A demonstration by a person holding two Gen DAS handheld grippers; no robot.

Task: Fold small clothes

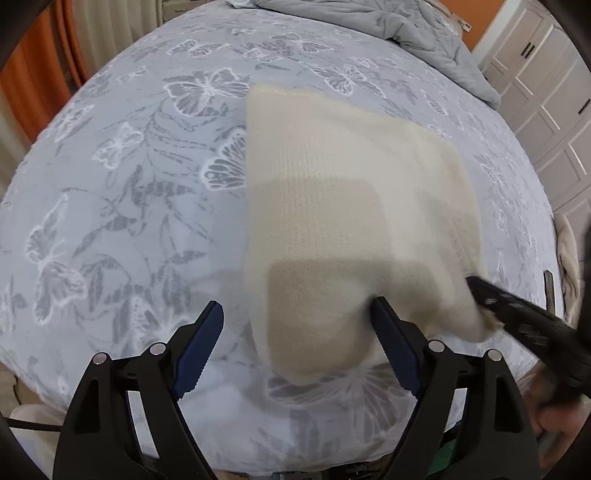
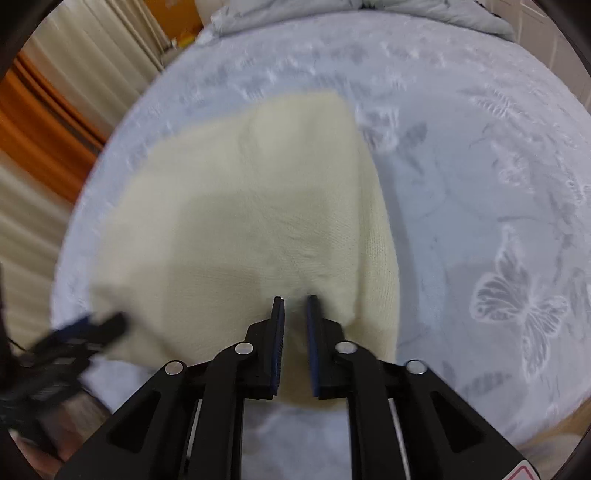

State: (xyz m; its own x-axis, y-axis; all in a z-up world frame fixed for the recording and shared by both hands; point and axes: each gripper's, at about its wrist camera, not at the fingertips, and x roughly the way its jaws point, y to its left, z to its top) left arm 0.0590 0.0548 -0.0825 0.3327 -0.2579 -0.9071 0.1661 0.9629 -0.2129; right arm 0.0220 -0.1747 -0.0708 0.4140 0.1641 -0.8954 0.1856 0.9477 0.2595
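A cream knitted garment (image 1: pixel 351 206) lies folded flat on the bed's butterfly-print sheet (image 1: pixel 122 206). My left gripper (image 1: pixel 297 314) is open just above the garment's near left corner, holding nothing. My right gripper (image 2: pixel 295 299) has its fingers nearly closed on the garment's near edge (image 2: pixel 258 221), pinching the knit cloth. In the left wrist view the right gripper (image 1: pixel 480 295) shows at the garment's near right corner. In the right wrist view the left gripper (image 2: pixel 96 326) is a blurred shape at the garment's near left corner.
A crumpled grey duvet (image 1: pixel 406 26) lies at the far end of the bed. White wardrobe doors (image 1: pixel 546 103) stand to the right. Orange and beige curtains (image 2: pixel 48 125) hang to the left. More cream cloth (image 1: pixel 567 258) lies at the bed's right edge.
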